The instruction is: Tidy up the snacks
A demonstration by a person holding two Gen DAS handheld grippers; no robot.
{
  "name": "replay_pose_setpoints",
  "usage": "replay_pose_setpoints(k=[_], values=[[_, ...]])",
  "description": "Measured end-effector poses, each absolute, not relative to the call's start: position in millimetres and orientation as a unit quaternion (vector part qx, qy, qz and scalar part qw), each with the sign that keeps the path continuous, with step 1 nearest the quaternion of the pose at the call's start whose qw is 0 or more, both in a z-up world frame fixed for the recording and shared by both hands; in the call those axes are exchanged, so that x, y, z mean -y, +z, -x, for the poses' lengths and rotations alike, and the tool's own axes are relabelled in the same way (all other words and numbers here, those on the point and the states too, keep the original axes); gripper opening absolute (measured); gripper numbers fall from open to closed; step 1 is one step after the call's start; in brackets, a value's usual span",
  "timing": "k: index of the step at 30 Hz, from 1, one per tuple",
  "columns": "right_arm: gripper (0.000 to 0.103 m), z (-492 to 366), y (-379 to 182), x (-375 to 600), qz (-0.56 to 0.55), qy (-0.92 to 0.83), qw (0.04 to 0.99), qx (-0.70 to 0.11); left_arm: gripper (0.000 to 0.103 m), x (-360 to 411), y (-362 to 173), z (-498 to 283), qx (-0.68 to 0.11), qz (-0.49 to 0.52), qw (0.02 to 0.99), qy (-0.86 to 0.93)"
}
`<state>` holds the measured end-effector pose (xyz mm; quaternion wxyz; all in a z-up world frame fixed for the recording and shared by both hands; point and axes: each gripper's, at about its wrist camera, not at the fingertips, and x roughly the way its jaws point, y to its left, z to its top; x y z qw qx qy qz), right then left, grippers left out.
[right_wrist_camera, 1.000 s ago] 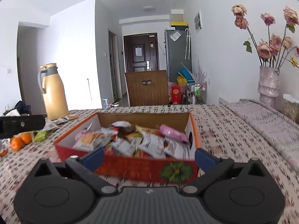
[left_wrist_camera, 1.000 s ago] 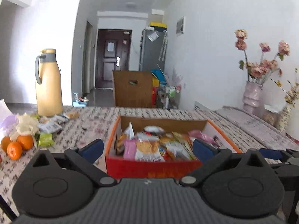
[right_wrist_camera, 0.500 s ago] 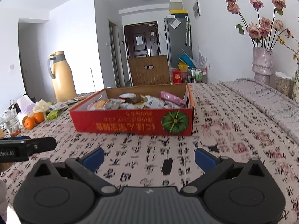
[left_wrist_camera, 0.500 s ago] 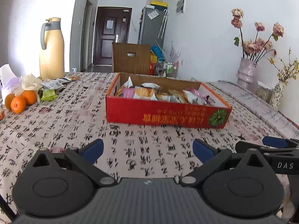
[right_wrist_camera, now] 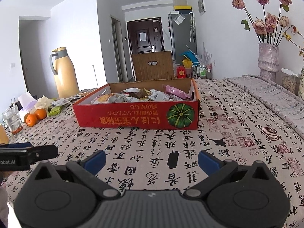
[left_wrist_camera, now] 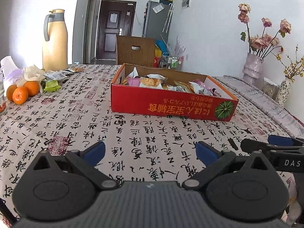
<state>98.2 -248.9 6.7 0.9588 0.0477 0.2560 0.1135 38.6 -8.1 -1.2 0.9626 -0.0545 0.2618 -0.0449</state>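
Snacks [left_wrist_camera: 152, 82] are seen heaped in a red box [left_wrist_camera: 171, 105] ahead of both spread, empty grippers, right gripper [right_wrist_camera: 151, 161] marginally nearer.

Tablecloth [left_wrist_camera: 79, 125]: woven cloth, matt, printed with black calligraphy and red seals. Snack box [left_wrist_camera: 171, 104]: cardboard, red printed outside with a slight sheen, raw brown inside. Snack packets [left_wrist_camera: 152, 81] in it: crinkled foil and plastic film, shiny. Left gripper [left_wrist_camera: 150, 153]: matt black plastic body, ribbed grey panel, smooth blue pads [left_wrist_camera: 94, 152]. Right gripper [right_wrist_camera: 152, 159]: same finish. Thermos jug [left_wrist_camera: 55, 41]: smooth cream plastic, satin, grey handle. Oranges [left_wrist_camera: 20, 94]: dimpled, faintly glossy skin. Vase [right_wrist_camera: 267, 60]: rough, speckled texture. Chair back [right_wrist_camera: 153, 65]: brown wood, grooved.
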Motion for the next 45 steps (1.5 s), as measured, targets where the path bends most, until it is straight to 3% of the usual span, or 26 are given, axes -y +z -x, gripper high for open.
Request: replay_pose_setpoints(k=[45], values=[[0.103, -100.9, 0.9, 246.8, -0.047, 0.112, 0.957, -0.264, 0.103, 6.2, -5.5, -40.1, -0.270, 0.060, 0.960, -0.050]])
